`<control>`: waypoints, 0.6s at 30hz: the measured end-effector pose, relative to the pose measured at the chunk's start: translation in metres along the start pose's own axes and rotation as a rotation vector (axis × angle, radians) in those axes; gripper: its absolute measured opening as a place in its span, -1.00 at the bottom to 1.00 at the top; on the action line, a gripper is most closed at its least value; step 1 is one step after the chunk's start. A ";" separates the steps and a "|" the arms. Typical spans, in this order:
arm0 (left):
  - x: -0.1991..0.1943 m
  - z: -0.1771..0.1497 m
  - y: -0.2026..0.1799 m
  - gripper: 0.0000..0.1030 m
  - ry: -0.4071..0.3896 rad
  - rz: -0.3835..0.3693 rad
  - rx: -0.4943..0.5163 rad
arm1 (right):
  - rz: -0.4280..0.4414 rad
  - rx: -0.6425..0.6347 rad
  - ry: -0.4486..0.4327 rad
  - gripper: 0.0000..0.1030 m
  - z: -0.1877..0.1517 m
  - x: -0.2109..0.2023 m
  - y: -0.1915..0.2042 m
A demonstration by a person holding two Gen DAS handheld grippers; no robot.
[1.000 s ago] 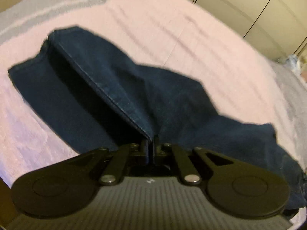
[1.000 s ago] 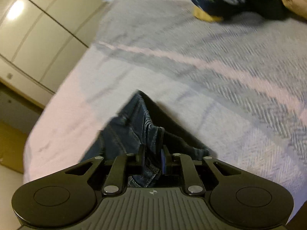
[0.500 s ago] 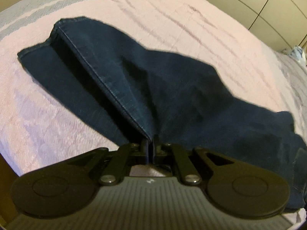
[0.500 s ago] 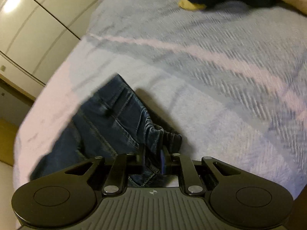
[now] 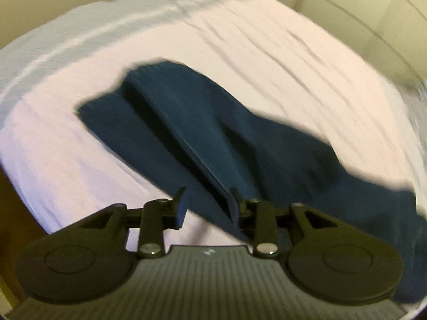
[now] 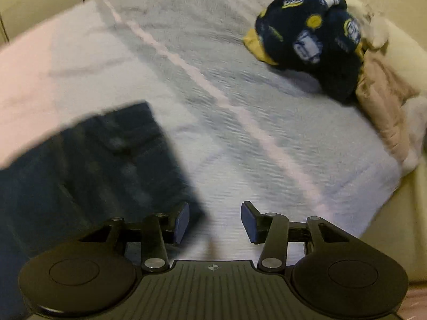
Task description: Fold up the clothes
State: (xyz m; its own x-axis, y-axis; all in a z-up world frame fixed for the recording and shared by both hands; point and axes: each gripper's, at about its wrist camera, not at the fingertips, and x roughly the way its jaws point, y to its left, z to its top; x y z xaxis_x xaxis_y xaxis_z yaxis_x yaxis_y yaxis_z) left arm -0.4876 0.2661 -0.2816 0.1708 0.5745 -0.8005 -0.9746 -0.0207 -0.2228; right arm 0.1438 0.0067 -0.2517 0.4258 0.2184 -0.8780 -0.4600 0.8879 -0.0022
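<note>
Left hand-held gripper [image 5: 206,208]: jaws apart, though a raised fold edge of the jeans [image 5: 213,144] lies against the inner face of its right-side finger [image 5: 235,208]. Nothing pinches it, left finger stands clear. Right hand-held gripper [image 6: 214,220]: jaws wide apart, bare bedspread [image 6: 240,133] between them, left pad at the corner of the denim, contact unclear through blur.

Jeans lie on the bed, doubled lengthwise as far as I can tell: one layer flat, the other ridged up toward the left gripper. Waist end with pocket stitching sits by the right gripper.

Risks:
- Ridge by the left finger isn't laid flat. If that gripper pulls back with cloth snagged on the pad, it drags the top layer and skews the fold.
- Right gripper's left pad is close enough to catch the waist corner and flip it.
- Soft bedspread wrinkles, so any fold pressed here can come out uneven.

Hard to read: both views motion-blurred; far right of the jeans cut off by the lens edge; printed dark garment [image 6: 315,34] and beige cloth [image 6: 384,101] heaped at the far corner, shapes unclear.
</note>
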 end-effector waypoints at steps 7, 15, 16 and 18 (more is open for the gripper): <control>0.052 0.070 0.076 -0.25 -0.061 -0.007 -0.344 | 0.160 0.131 0.055 -0.08 -0.013 0.001 0.054; 0.106 0.095 0.117 -0.96 -0.021 -0.188 -0.531 | 0.127 0.145 0.061 -0.08 -0.059 -0.014 0.102; 0.102 0.095 0.118 -0.98 -0.033 -0.221 -0.528 | 0.122 0.152 0.060 -0.08 -0.064 -0.017 0.106; 0.072 0.094 0.114 -0.99 -0.096 -0.233 -0.447 | 0.104 0.154 0.054 -0.08 -0.072 -0.021 0.114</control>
State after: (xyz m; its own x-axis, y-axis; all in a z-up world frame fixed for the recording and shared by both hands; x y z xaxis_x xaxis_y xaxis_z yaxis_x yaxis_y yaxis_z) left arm -0.6004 0.3821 -0.3124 0.3418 0.6779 -0.6508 -0.7512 -0.2190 -0.6227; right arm 0.0264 0.0740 -0.2680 0.3374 0.2940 -0.8943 -0.3734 0.9139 0.1596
